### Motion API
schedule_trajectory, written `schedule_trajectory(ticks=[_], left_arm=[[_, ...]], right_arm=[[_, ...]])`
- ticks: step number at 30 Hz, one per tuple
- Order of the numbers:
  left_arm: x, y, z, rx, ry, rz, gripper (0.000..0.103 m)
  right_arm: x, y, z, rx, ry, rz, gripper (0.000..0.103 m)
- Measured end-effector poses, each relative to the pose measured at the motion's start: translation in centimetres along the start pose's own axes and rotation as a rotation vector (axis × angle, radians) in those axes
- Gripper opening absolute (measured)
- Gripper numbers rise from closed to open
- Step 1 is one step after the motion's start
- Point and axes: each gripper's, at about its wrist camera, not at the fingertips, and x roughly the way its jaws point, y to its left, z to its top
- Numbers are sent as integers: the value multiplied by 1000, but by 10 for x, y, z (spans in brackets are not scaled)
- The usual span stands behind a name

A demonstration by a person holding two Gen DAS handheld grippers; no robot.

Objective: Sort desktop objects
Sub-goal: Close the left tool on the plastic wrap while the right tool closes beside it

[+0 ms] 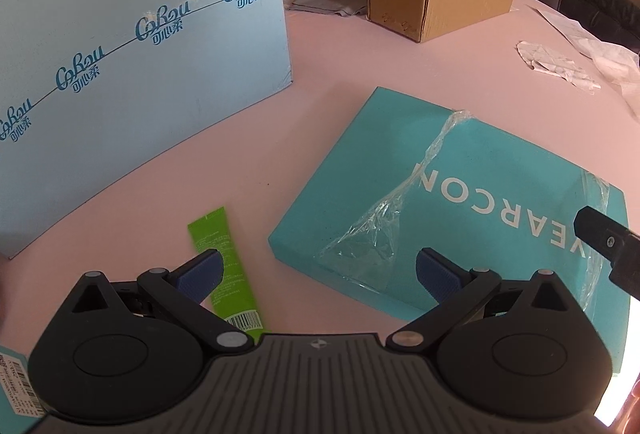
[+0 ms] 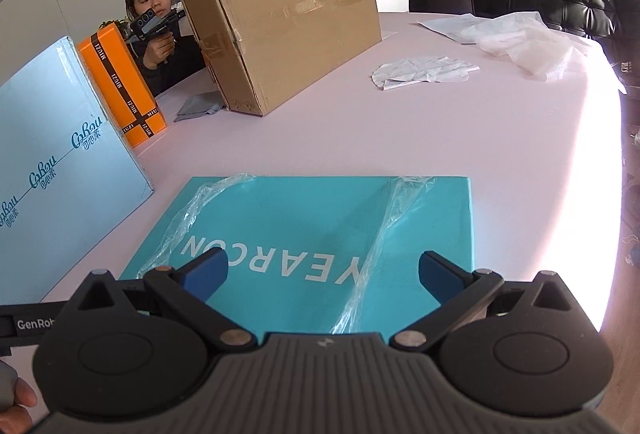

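Both claws spread, empty | we see left claw nearest green tube, just left under its left finger, long axis near-to-far | right claw hovers over teal box

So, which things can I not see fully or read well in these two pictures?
- Green sachet: left wrist view; its lower end is hidden under the left gripper, and the print is too small.
- Teal box: right wrist view; near edge covered by the right gripper.
- Label: left wrist view; cut by the frame edge, unreadable.
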Motion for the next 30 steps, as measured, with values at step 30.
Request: schedule_trajectory(ticks=[30], left_arm=[[34, -23, 17, 118, -56, -56, 103]], right_arm=[[17, 8, -6, -23, 19, -62, 103]])
